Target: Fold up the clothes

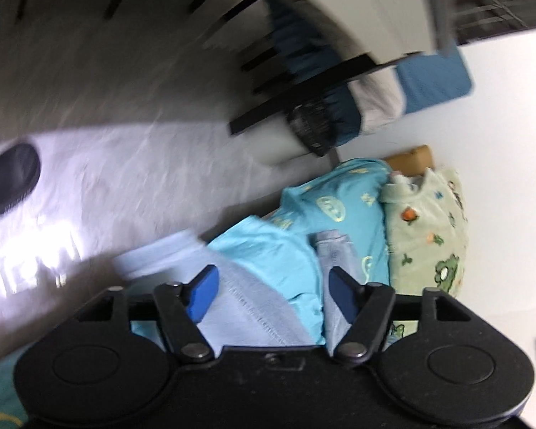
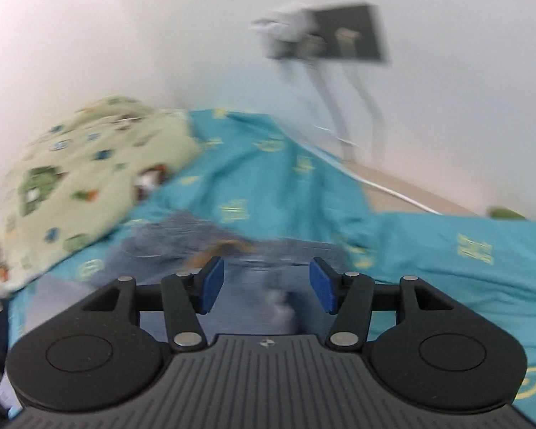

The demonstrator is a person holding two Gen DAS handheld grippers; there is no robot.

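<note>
A pair of light blue jeans [image 1: 246, 307] lies on a teal printed bed sheet [image 1: 339, 200]; in the left wrist view a leg end hangs off the bed edge. My left gripper [image 1: 273, 295] stands open above the denim, its blue pads apart and pressing on nothing. In the right wrist view the jeans [image 2: 182, 236] show blurred, with a brown patch at the waistband. My right gripper [image 2: 266, 284] is open just above that denim, with cloth below the gap and nothing pinched.
A pale green cartoon-print pillow [image 1: 425, 236] [image 2: 75, 178] lies beside the jeans by the white wall [image 2: 125, 35]. A wall socket with cables [image 2: 325, 35] is behind the bed. The grey floor [image 1: 125, 107], a dark shoe [image 1: 7, 178] and black furniture legs [image 1: 296, 100] lie past the bed edge.
</note>
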